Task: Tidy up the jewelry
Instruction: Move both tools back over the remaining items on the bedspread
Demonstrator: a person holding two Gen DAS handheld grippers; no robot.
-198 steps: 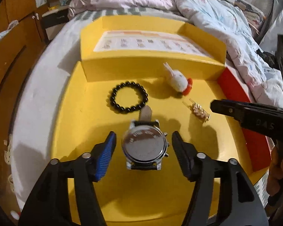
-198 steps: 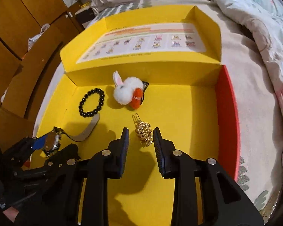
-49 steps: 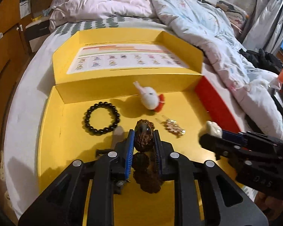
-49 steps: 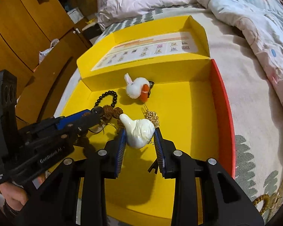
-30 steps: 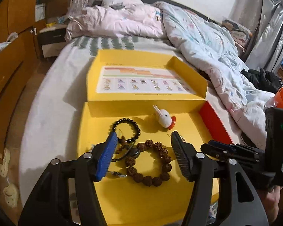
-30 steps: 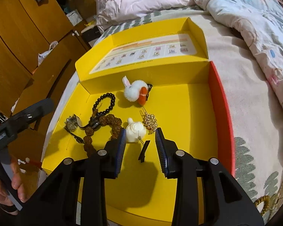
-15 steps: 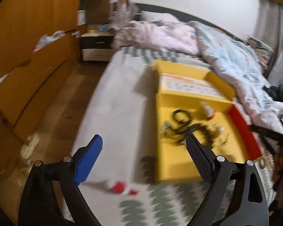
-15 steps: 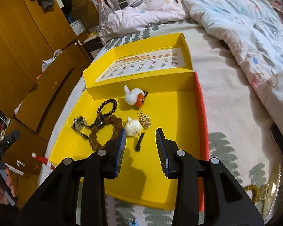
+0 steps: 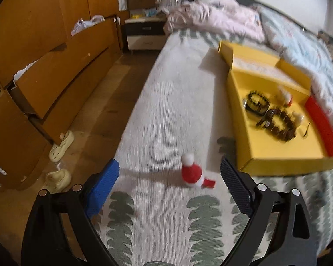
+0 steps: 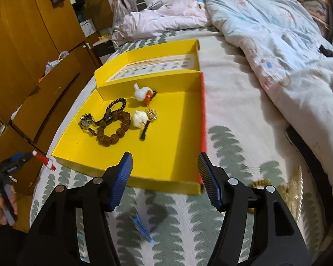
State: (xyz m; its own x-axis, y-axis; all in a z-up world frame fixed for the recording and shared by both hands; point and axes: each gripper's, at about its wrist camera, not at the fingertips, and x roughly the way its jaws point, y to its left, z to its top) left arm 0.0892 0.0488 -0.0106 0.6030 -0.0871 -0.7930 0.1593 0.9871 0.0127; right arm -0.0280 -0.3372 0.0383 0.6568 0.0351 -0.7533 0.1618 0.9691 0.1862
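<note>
The yellow box [image 10: 171, 155] lies on the bed and holds a black bead bracelet [image 10: 116, 104], a brown bead bracelet [image 10: 113, 128], a watch [image 10: 86, 120], two white plush clips [image 10: 141, 93], a gold piece [image 10: 152, 113] and a black hair clip [image 10: 144, 130]. My left gripper [image 9: 168, 177] is open, with a red and white Santa hat clip [image 9: 193, 175] on the bedspread between its fingers. My right gripper [image 10: 164, 175] is open and empty over the box's near edge. A blue clip [image 10: 142, 226] lies below it. Gold and bead jewelry [image 10: 293, 190] lies right of the box.
The box also shows at the right of the left wrist view [image 9: 277, 119]. Wooden drawers [image 9: 44, 71] line the left side beyond the bed edge, with slippers [image 9: 60, 161] on the floor. A rumpled duvet [image 10: 288, 44] covers the bed's right side.
Both grippers pulled back from the box. The left swung left and down to the Santa hat clip on the bedspread. The right opened wide.
</note>
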